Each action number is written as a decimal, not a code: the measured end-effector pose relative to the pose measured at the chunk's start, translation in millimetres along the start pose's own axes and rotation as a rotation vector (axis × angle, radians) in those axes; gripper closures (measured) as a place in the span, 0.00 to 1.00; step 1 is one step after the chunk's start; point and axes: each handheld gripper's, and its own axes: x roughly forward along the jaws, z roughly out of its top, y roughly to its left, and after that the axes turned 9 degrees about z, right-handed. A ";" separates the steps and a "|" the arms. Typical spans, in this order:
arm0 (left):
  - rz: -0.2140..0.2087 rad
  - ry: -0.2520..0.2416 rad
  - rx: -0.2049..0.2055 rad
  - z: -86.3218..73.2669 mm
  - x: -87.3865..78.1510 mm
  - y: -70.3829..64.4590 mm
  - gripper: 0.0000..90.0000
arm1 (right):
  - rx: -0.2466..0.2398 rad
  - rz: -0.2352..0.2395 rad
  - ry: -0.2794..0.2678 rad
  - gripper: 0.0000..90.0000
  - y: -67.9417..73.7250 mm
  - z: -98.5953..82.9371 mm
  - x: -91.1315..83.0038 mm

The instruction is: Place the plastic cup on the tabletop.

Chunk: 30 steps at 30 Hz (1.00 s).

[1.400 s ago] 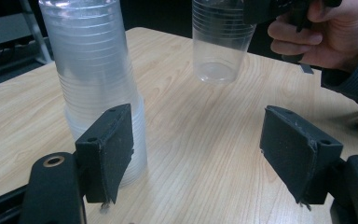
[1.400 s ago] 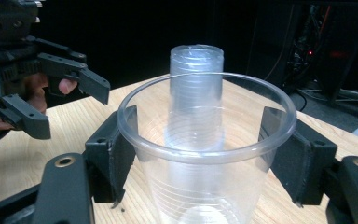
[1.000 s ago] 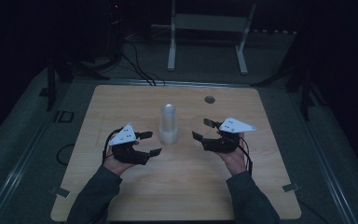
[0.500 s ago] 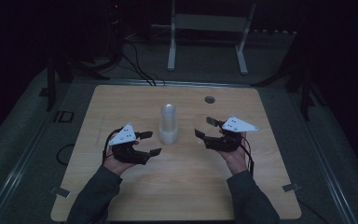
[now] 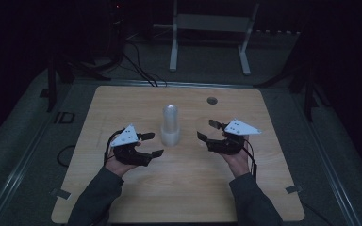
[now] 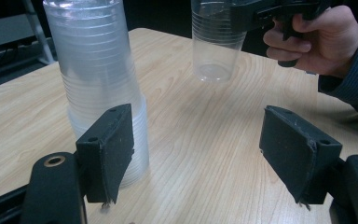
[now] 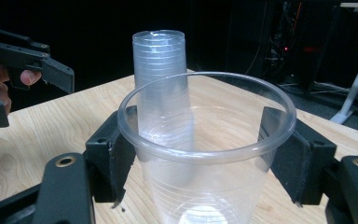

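cup point(image 7: 205, 154) — in right gripper point(image 5: 208, 131) | left gripper point(image 6: 196, 154) — jaws apart

Showing as clear, faintly ribbed plastic: the cup point(image 7: 205, 154) and the stack point(image 6: 98, 79). Showing as pale wood with fine grain: the table point(image 5: 122, 197). Appearing matt black: the pads point(image 6: 300, 156). Wearing a grey plate point(image 5: 242, 127) on top. Covering the floor point(image 5: 23, 122) in dull grey.
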 end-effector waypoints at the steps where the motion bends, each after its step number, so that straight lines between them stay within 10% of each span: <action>1: 0.000 0.000 -0.001 0.0 0.0 -0.1 0.29 | 0.001 0.001 -0.003 0.32 0.1 -0.6 0.8; 30: 0.001 -0.001 0.002 0.7 0.3 0.2 0.29 | 0.029 0.012 0.005 0.32 -2.1 -14.8 11.9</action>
